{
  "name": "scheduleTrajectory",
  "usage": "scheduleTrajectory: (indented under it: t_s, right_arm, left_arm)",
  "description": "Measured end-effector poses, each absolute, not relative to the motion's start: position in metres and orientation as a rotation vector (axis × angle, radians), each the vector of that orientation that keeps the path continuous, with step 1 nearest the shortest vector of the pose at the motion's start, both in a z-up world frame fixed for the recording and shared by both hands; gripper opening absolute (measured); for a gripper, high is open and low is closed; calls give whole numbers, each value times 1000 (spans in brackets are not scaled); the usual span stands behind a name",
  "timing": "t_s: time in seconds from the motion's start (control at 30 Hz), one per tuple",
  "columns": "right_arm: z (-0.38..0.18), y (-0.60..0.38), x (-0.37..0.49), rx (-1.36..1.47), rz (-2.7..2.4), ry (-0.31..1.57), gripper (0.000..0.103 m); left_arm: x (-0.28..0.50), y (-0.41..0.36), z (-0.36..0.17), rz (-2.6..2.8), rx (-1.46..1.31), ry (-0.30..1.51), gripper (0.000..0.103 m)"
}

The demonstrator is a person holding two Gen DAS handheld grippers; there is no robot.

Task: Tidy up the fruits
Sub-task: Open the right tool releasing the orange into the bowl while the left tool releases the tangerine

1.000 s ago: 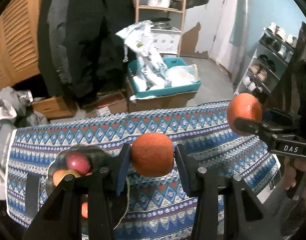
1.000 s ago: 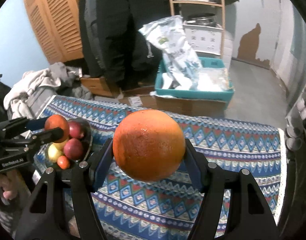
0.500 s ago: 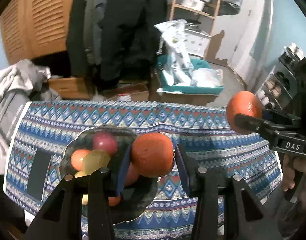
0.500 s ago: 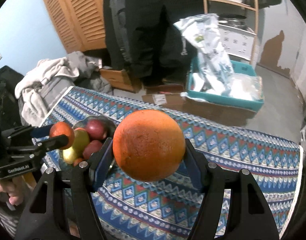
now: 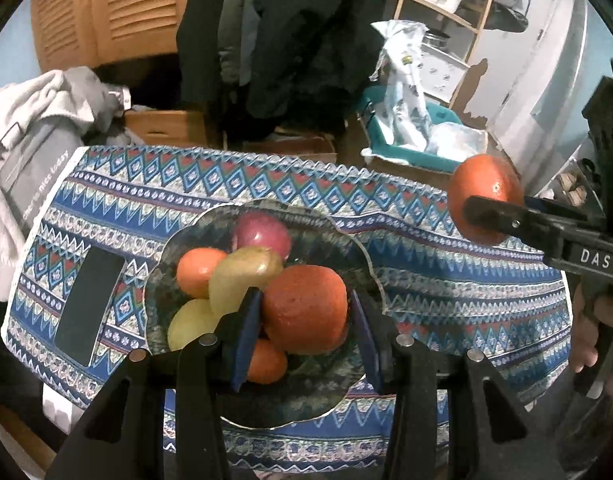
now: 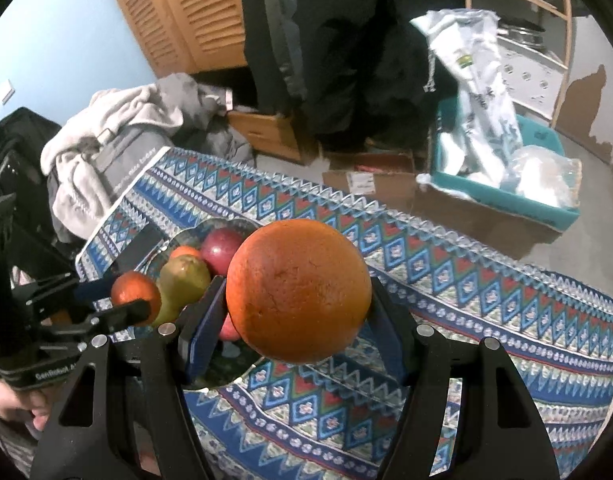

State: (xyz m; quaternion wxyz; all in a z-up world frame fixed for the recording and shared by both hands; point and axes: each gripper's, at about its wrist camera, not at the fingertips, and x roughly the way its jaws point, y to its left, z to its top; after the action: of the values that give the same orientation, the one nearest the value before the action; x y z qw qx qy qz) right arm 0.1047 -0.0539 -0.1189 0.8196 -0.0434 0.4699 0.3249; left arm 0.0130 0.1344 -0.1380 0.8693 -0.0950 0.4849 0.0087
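Oranges fill both grippers: the left gripper (image 5: pixel 304 312) clamps a small orange (image 5: pixel 304 310) above the fruit bowl (image 5: pixel 362 252), the right gripper (image 6: pixel 296 292) clamps a large orange (image 6: pixel 298 290) beside it.

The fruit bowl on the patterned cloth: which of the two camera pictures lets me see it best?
The left wrist view. There the bowl lies almost wholly in sight from above, with its scalloped rim and the fruit piled inside; only the left gripper and its orange cover part. In the right wrist view, the bowl is mostly hidden behind both grippers.

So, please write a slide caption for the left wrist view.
Left gripper holds an orange above the fruit bowl.
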Motion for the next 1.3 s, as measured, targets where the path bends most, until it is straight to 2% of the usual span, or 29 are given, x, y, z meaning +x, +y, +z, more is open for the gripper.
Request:
scheduleTrajectory:
  t_s: [0.73,1.3]
  right_arm:
    - [-196,17,125,-159,720,1157,68]
    - [-209,33,135,-154,733,1171,69]
  left_arm:
    - [14,156,-192,37,-236,1122,46]
    - [17,163,-196,46,-269,1130,46]
